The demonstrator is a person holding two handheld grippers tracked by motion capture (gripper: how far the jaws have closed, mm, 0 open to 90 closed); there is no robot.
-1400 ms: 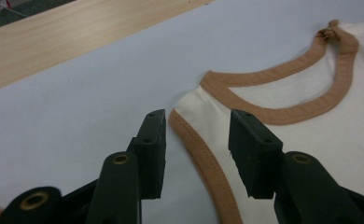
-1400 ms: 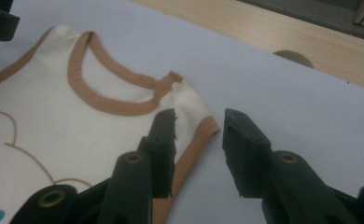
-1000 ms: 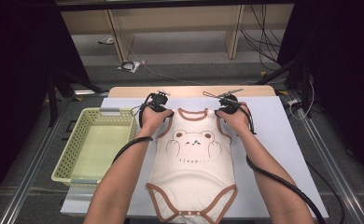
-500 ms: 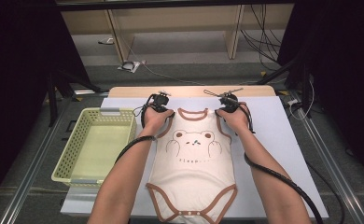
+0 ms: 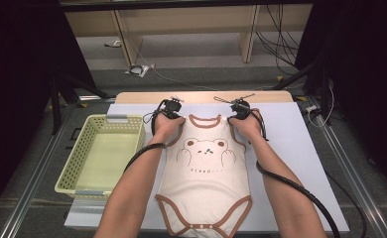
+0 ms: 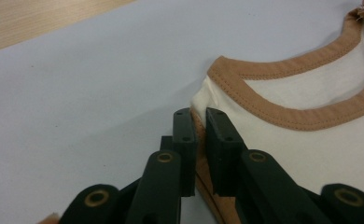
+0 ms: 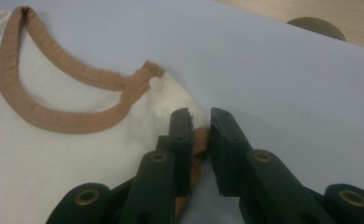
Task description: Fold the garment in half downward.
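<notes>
A cream baby bodysuit (image 5: 206, 173) with brown trim and a bear print lies flat on the pale mat (image 5: 290, 148), neck away from the person. My left gripper (image 5: 171, 110) is at its left shoulder. In the left gripper view the jaws (image 6: 198, 114) have just been closing and pinch the brown-edged shoulder of the bodysuit (image 6: 311, 135). My right gripper (image 5: 241, 110) is at the other shoulder. Its jaws (image 7: 199, 116) have also just been closing, with the trim of the bodysuit (image 7: 77, 158) caught between them.
A yellow-green plastic basket (image 5: 77, 148) stands on the table left of the mat, with nothing in it. The wooden table edge (image 5: 201, 96) runs just beyond the grippers. Cables trail from both grippers along the forearms.
</notes>
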